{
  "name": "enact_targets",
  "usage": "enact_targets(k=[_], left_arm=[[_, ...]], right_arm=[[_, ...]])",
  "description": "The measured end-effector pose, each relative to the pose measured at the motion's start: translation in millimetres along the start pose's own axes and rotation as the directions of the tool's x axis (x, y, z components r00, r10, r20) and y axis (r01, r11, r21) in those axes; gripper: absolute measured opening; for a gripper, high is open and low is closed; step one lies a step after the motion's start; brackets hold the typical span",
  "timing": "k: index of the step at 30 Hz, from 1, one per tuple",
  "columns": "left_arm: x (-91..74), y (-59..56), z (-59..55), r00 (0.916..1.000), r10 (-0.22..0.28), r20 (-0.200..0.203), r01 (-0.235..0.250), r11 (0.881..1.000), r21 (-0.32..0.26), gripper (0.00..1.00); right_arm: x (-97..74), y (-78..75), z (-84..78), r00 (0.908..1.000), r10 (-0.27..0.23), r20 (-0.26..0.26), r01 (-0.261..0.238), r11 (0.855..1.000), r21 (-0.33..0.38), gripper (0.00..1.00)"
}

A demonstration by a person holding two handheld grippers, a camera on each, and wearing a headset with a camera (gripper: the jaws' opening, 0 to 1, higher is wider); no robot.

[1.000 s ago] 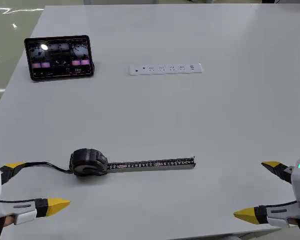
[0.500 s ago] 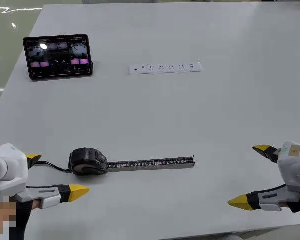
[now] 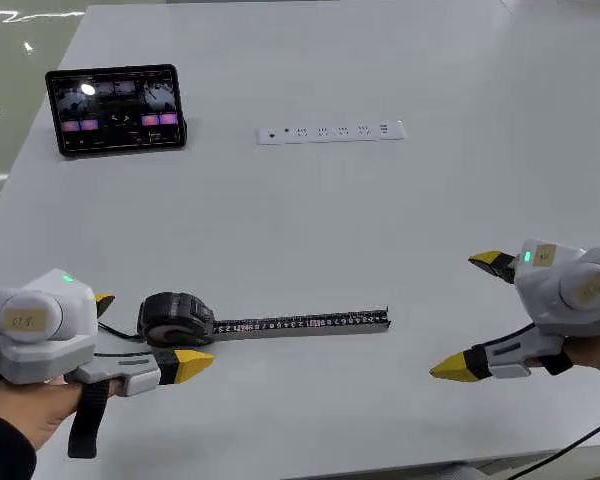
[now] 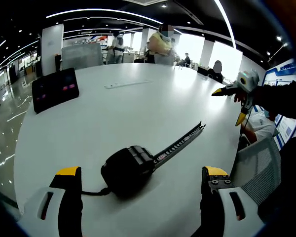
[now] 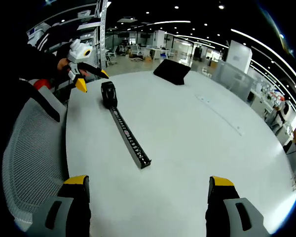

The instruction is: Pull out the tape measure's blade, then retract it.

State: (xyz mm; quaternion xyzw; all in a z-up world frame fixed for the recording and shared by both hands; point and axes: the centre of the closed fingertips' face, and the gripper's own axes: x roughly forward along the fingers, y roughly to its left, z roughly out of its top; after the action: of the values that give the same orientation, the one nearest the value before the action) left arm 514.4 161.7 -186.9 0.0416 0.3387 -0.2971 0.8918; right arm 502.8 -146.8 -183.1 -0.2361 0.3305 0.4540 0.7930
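A black tape measure [image 3: 175,320] lies on the white table [image 3: 310,220], its blade [image 3: 302,323] pulled out to the right and lying flat. My left gripper [image 3: 148,333] is open, its yellow-tipped jaws on either side of the tape measure's case [image 4: 127,168] without touching it. My right gripper [image 3: 470,315] is open and empty, a short way right of the blade's end hook [image 5: 144,164]. The case [image 5: 108,94] sits at the far end of the blade in the right gripper view, with the left gripper [image 5: 86,74] beside it.
A dark tablet [image 3: 115,110] stands at the back left. A white power strip [image 3: 330,133] lies at mid-back. The table's near edge [image 3: 400,465] runs just below both grippers. Chairs [image 5: 32,148] stand by the table; people [image 4: 160,44] are across the room.
Both grippers have moved inward and up over the table. The left one now straddles the tape measure's case; the right one has come closer to the blade's end. The tape measure has not moved.
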Motion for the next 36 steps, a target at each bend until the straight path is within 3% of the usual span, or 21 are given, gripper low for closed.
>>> enact_targets(k=[2,4,8,17,21,25,28,31,36], left_arm=[[2.1,-0.5,1.6,1.0,0.008,0.002,-0.008,1.0,0.001,0.99],[3.4,10.0,5.6,0.9962,0.083,0.025,-0.084,0.996,0.034,0.99],[7.0,10.8,5.9,0.9935,0.11,0.029,-0.111,0.994,0.015,0.99],[20.6,0.8,7.3,0.9923,0.116,0.043,-0.113,0.992,-0.06,0.99],[25.6,6.9,7.2,0.9815,0.184,0.053,-0.177,0.978,-0.112,0.97],[27.7,14.8,6.1,0.9621,0.268,0.053,-0.262,0.96,-0.098,0.99],[29.6,18.7,4.3,0.9544,0.292,0.059,-0.285,0.952,-0.108,0.99],[32.4,16.9,3.7,0.9565,0.281,0.078,-0.267,0.951,-0.154,0.99],[36.2,19.3,0.2,0.9508,0.292,0.104,-0.266,0.942,-0.206,0.99]], right_arm=[[2.9,-0.9,0.3,0.9999,0.011,-0.014,-0.011,1.0,-0.014,0.99],[5.7,-3.3,3.1,0.9997,0.019,-0.015,-0.019,1.0,-0.024,0.99],[13.3,-6.9,2.7,0.9987,0.046,-0.024,-0.046,0.999,-0.007,0.99],[31.0,-9.0,2.7,0.9962,0.072,-0.049,-0.073,0.997,-0.019,0.99],[38.8,-10.0,4.3,0.994,0.089,-0.063,-0.091,0.995,-0.028,0.99],[46.0,-8.1,2.5,0.9893,0.108,-0.099,-0.115,0.991,-0.071,0.99],[52.6,-12.5,-0.2,0.9874,0.117,-0.106,-0.128,0.986,-0.104,0.99],[56.5,-12.8,-0.2,0.9848,0.125,-0.12,-0.139,0.984,-0.113,0.99],[65.9,-13.7,-2.3,0.9786,0.143,-0.148,-0.162,0.978,-0.129,0.99]])
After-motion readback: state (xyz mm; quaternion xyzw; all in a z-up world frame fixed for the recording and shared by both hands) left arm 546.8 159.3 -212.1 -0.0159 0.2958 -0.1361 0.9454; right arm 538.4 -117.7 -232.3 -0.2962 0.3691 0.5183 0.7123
